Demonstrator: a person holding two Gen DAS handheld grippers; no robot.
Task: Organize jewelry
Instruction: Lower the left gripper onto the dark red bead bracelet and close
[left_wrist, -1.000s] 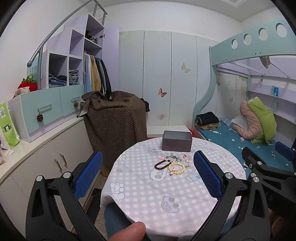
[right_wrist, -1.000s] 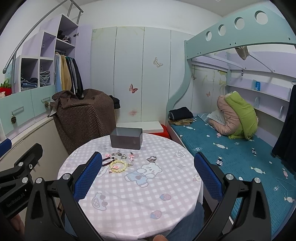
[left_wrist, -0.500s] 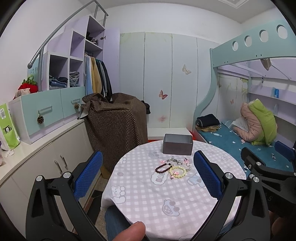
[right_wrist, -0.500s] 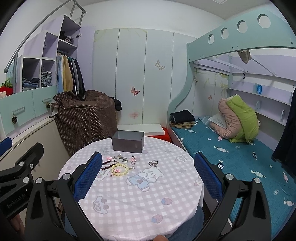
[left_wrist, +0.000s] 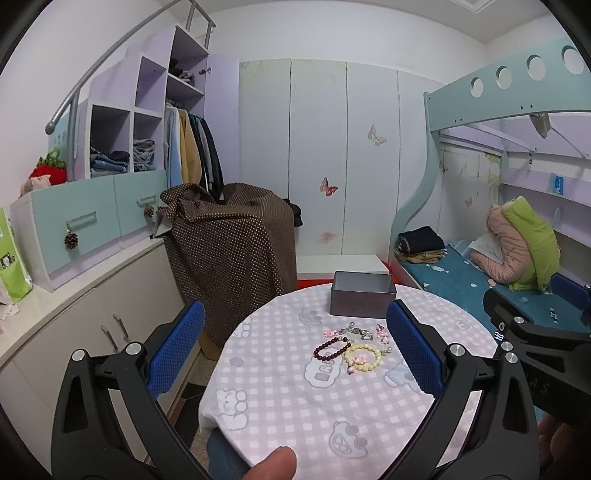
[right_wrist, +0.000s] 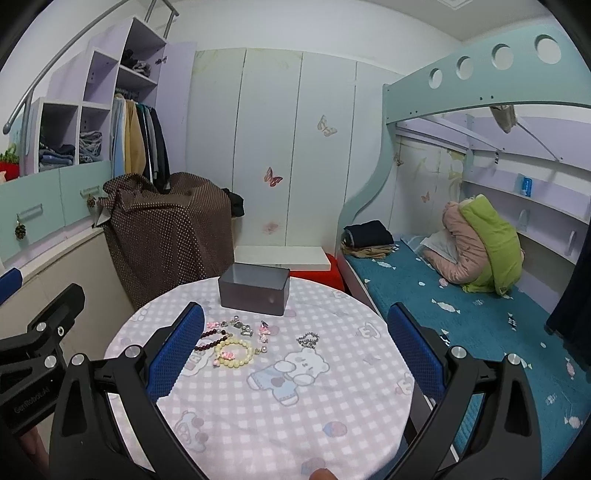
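While both grippers hover above the near edge of the round table (right_wrist: 332, 424), each has its blue-padded jaws spread wide with nothing between them: the left gripper (left_wrist: 293, 350) and the right gripper (right_wrist: 295, 350). The jewelry lies in a loose cluster on the pink checked tablecloth: a dark red bead bracelet (left_wrist: 331, 348) touching a pale yellow bead bracelet (left_wrist: 362, 360), small pink and silver charms (right_wrist: 242, 328) just behind them, and a silver chain bracelet (right_wrist: 307, 339) apart to the right. Behind the cluster, near the table's far edge, stands an open grey box (right_wrist: 254, 288).
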